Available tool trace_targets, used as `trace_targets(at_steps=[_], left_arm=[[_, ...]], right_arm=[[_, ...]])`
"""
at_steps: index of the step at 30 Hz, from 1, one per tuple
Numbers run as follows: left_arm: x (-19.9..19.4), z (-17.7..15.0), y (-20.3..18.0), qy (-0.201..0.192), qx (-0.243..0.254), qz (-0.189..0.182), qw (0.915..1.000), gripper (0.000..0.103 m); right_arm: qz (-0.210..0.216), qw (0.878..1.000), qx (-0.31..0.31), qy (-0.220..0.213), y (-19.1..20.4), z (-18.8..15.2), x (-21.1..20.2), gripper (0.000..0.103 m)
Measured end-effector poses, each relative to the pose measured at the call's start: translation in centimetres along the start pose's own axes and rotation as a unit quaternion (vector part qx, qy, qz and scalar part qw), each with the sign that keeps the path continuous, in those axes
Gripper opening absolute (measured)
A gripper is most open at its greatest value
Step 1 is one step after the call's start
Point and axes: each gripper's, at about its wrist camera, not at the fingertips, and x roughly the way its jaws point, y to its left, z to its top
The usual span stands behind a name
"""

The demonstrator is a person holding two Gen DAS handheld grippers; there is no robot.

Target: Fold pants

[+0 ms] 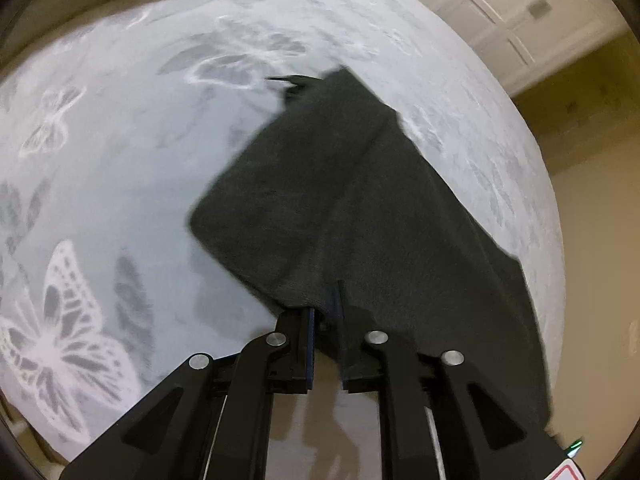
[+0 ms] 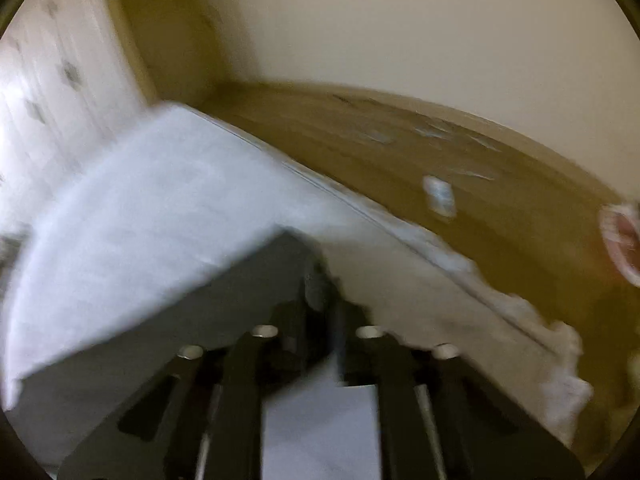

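Left fingers: narrowly parted, dark pants edge between them, pinched.
Right fingers: blurred, dark cloth at the tips; grip cannot be told.
Pants: spread over grey butterfly-print bed cover, near its corner.
Floor: brown, beyond bed edge.

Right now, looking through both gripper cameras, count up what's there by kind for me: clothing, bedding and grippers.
Clothing: 1, the dark pants
Bedding: 1, the butterfly-print bedspread
Grippers: 2, the left gripper closed on the pants' edge, and the right gripper, blurred, with dark cloth at its tips
Total: 4
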Motion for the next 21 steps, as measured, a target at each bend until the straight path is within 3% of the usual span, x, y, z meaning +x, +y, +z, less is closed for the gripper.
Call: trace_targets(at_steps=[1,3,5,6,10,11,12,13,16,17,18,19,20,21], left_arm=[[-0.4,0.3,0.9,-0.001,-0.021,-0.021,0.9996,0.012],[-1.6,0.6,2.4,-0.007,-0.057,-0.061,0.9965,0.012],[-3.0,0.6,3.3,-0.029,-0.079,-0.079,0.9933,0.013],[-3.7,0.4,3.3,-0.044,-0.079,-0.08,0.9928,0.013],[-6.8,0.0,1.1,-0.122,-0.015,-0.023,0.9921,0.006],[-7.5,-0.2,0.3,-0.145,0.005,-0.004,0.9894,0.008],[-8.0,-0.2,-0.2,-0.159,0.021,0.011,0.9869,0.019],[-8.2,-0.3,-0.5,-0.165,0.029,0.018,0.9858,0.023],[-7.1,-0.8,-2.1,-0.141,0.056,-0.005,0.9884,0.023],[-6.4,-1.0,-3.0,-0.127,0.07,-0.006,0.9894,0.023],[-5.6,-1.4,-3.9,-0.117,0.08,0.0,0.9899,0.024],[-4.8,-1.7,-4.6,-0.105,0.088,0.008,0.9905,0.029],[-3.6,-2.3,-5.5,-0.085,0.099,0.018,0.9912,0.032],[-2.4,-2.6,-6.1,-0.064,0.107,0.027,0.9918,0.034]], right_arm=[[-0.017,0.999,0.017,0.023,-0.7,-0.3,0.5,0.03],[-0.009,0.998,0.05,0.022,-1.6,-0.1,-0.5,0.031],[-0.033,0.997,0.071,-0.012,-1.7,0.7,-3.4,0.033],[-0.02,0.996,0.074,-0.036,-1.3,0.8,-5.2,0.033],[0.076,0.993,0.017,-0.088,4.8,1.3,-11.2,0.037],[0.107,0.99,-0.014,-0.087,7.7,0.8,-12.4,0.044],[0.129,0.988,-0.036,-0.082,10.2,0.3,-12.9,0.048],[0.158,0.983,-0.068,-0.069,13.4,-0.7,-13.1,0.057],[0.207,0.97,-0.13,-0.016,20.1,-4.3,-11.4,0.054],[0.213,0.964,-0.161,0.014,23.0,-6.2,-10.3,0.045],[0.226,0.954,-0.195,0.036,25.7,-8.2,-9.8,0.042],[0.238,0.945,-0.22,0.048,27.4,-9.8,-10.2,0.03],[0.255,0.927,-0.268,0.061,30.5,-12.2,-10.4,0.027],[0.265,0.918,-0.289,0.064,32.0,-13.3,-10.9,0.026]])
